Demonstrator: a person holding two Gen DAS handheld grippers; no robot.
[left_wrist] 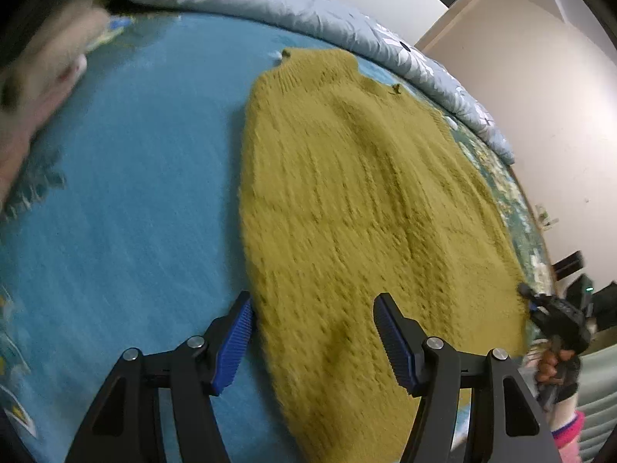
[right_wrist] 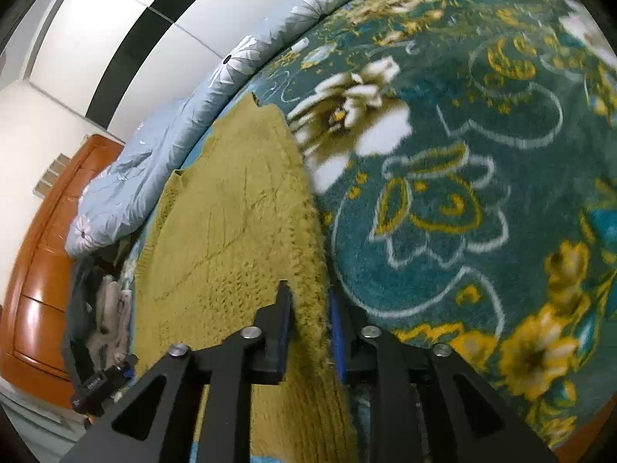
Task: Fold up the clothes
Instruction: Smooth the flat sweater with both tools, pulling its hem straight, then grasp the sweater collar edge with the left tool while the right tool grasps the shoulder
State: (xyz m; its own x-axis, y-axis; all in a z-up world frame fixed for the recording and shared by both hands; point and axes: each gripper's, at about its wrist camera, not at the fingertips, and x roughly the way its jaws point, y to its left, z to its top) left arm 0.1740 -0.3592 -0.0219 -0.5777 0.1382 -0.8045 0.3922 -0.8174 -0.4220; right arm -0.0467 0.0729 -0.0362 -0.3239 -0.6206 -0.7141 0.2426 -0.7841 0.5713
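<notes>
On the blanket (left_wrist: 127,177), the sweater (left_wrist: 347,200) is lying flat, its long axis running away from the left gripper (left_wrist: 312,343) toward the quilt (left_wrist: 308,11), neck end farthest. The left gripper is hovering with jaws spread wide, straddling the near hem without gripping. The right gripper (right_wrist: 308,332) is pinching the sweater's side edge between narrowed jaws. Motion blur is softening the knit, sleeves are not distinguishable, and the near hem is running out of the bottom of both views.
</notes>
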